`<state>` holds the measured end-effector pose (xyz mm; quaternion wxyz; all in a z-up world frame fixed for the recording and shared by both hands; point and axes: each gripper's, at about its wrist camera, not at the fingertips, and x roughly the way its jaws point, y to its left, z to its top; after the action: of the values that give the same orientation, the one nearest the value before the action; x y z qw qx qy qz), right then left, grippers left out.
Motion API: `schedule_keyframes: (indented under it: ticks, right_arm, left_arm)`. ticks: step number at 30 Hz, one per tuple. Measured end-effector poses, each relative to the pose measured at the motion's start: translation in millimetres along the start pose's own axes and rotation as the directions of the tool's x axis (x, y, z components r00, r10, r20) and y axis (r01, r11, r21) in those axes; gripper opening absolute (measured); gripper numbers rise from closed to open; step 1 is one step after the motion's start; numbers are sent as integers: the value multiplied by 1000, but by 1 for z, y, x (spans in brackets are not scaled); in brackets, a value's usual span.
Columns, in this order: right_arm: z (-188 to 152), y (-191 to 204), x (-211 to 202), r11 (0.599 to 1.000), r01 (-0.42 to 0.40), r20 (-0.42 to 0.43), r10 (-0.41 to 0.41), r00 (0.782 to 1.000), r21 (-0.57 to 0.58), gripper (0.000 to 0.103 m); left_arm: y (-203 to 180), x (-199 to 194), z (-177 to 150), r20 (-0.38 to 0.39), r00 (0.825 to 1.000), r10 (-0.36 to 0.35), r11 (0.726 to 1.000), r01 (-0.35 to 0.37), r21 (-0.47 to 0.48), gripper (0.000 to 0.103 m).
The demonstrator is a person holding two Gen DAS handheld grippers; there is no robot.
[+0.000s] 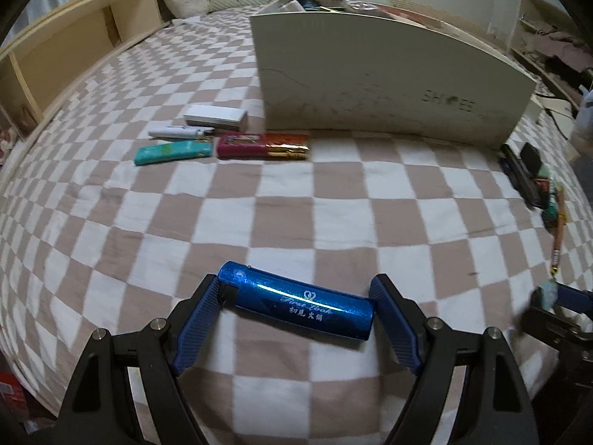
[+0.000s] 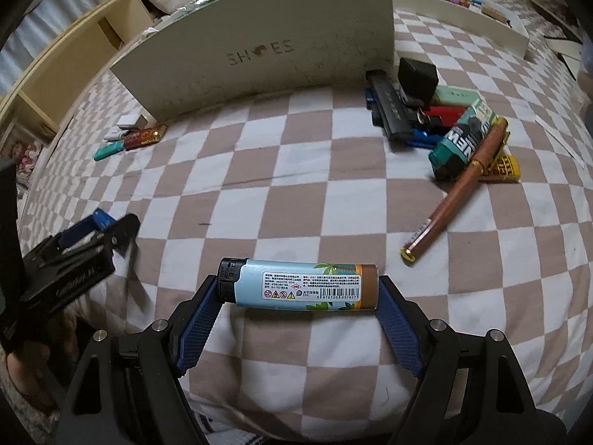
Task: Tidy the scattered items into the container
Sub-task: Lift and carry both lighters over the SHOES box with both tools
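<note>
The left gripper (image 1: 296, 306) clamps a blue lighter (image 1: 294, 299) endwise, the right gripper (image 2: 298, 291) apparently a pale lighter (image 2: 302, 284), over the checked bedspread (image 1: 333, 200) before the box (image 1: 389, 81).

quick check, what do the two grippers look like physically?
Both match: left gripper and right gripper have black angular linkage arms with silver round pivot bolts, and blue finger pads with a fine diamond texture. No cables or sleeves visible.

A broad stretch of checkered bed (image 2: 296, 170) lies open between both grippers and the white shoe box (image 2: 259, 48), flanked by one clutter pile (image 1: 222, 141) at the box's left corner and another (image 2: 444, 118) at its right.
</note>
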<state>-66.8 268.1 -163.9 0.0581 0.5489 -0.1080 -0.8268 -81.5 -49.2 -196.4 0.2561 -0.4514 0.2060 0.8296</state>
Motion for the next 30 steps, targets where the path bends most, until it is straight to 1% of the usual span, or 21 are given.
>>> schedule_keyframes:
  ticks: [2,6,10,14,21,26,30]
  right_arm:
    - [4,-5,-7,1000,8,10,-8,1000,-5,83]
    - [7,0,-2,1000,26,21,-26,999,-9,83]
    - [10,-2,-4,1000,14,23,-14,1000,10,83]
    - [21,-13,-20,999,-12,59,10,998,43,83]
    - [64,-7,-36,999,-41,149,37,988,28,83]
    - [99,0,-39,998,-60,204,54,977,25,83]
    - [118,-5,-51,998,-64,244,58,968,17,83]
  left_arm:
    - [-3,-1,0,-1,1000,-16,1000,16,6,82]
    - [-9,-2,-2,-4,999,-44,999,44,27,82]
    - [-9,-2,5,-7,997,-76,997,76,10,82]
    - [-8,-5,17,10,995,-95,995,95,7,82]
    - [-1,-19,59,88,989,-121,992,123,-27,82]
    - [7,-22,99,152,978,-140,988,149,-49,82]
    - [12,-30,129,198,967,-163,982,178,-59,82]
